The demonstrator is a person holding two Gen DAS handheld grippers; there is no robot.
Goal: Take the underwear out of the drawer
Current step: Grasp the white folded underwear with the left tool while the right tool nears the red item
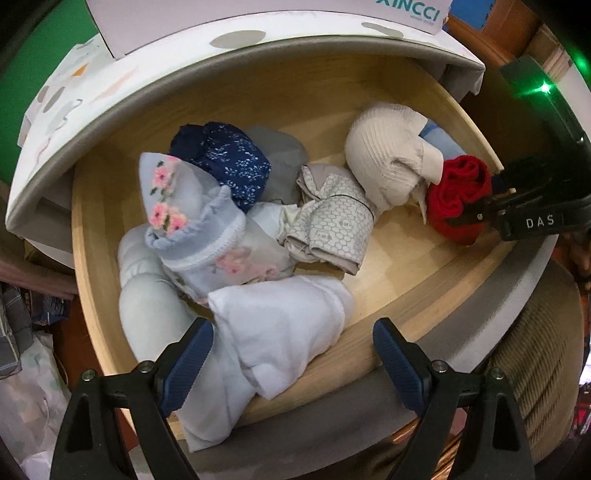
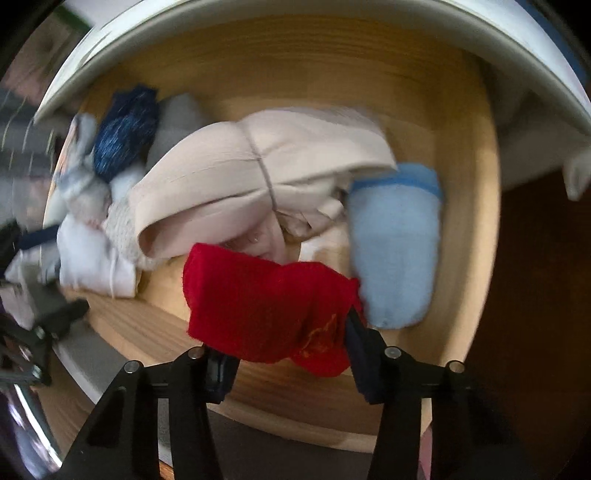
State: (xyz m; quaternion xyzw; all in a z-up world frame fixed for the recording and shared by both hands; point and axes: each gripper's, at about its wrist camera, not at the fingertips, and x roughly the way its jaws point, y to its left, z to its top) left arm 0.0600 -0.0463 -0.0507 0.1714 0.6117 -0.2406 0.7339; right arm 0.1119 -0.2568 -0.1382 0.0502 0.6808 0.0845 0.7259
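An open wooden drawer (image 1: 399, 254) holds several rolled and folded underwear pieces. A red bundle (image 1: 458, 199) lies at its right end, and my right gripper (image 1: 476, 216) comes in from the right with its tips on it. In the right wrist view the red bundle (image 2: 258, 306) sits between the fingers of the right gripper (image 2: 291, 354), and the pads press on it. My left gripper (image 1: 293, 362) stands open over a white cloth (image 1: 280, 325) at the drawer's front edge, the cloth lying between its blue pads (image 1: 192, 362).
Also in the drawer: a beige ribbed bundle (image 1: 384, 162), a navy floral roll (image 1: 229, 162), a pale blue flowered piece (image 1: 184, 206), a hexagon-patterned fold (image 1: 332, 225) and a light blue piece (image 2: 395, 251). A white box (image 1: 258, 18) sits on the cabinet top; a woven basket (image 1: 543, 350) stands at the right.
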